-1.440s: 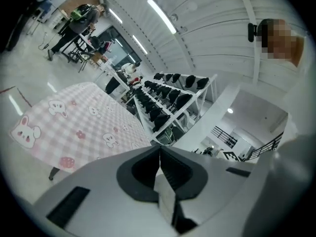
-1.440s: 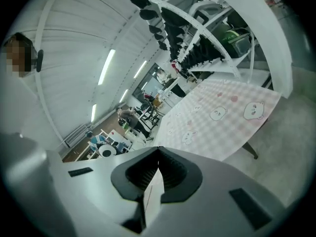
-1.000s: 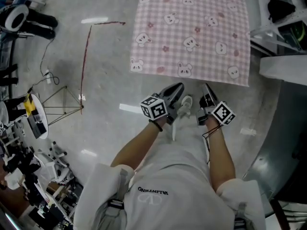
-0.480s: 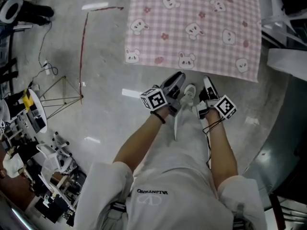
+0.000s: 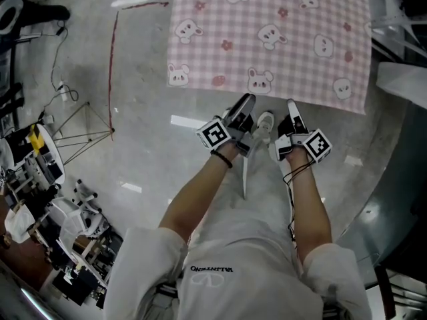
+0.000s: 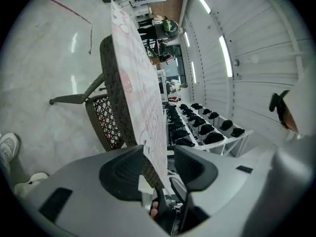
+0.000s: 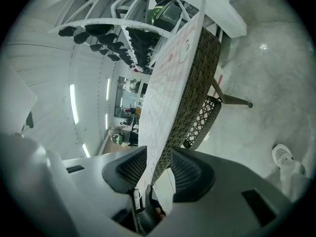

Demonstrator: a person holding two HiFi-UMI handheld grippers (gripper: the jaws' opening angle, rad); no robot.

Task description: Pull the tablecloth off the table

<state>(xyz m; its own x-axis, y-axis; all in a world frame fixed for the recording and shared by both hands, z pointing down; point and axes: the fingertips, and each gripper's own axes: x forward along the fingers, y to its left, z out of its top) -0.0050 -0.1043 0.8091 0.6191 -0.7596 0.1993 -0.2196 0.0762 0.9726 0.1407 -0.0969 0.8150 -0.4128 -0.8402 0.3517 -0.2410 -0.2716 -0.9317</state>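
A pink checked tablecloth point(image 5: 267, 39) printed with bunnies covers a wicker table, and its near edge hangs just ahead of both grippers. My left gripper point(image 5: 244, 107) and right gripper point(image 5: 291, 109) sit side by side at that edge. In the left gripper view the jaws point(image 6: 158, 163) have just been opening, and the cloth point(image 6: 133, 78) and the wicker table edge point(image 6: 114, 90) run between them without being pinched. The right gripper point(image 7: 157, 168) has likewise just been opening, with the cloth point(image 7: 170, 78) and wicker rim point(image 7: 197, 83) standing between its pads.
The person's shoe point(image 5: 265, 120) is on the floor between the grippers. A wicker chair point(image 6: 104, 125) stands under the table. Cluttered gear point(image 5: 40, 179) and a red floor line point(image 5: 112, 65) lie left. White racks point(image 5: 400, 79) stand right, and shelves of black items point(image 6: 207, 127) stand beyond the table.
Both grippers have closed in on the cloth's near edge, and their fingertips now reach it. The cloth looks larger and nearer in the head view.
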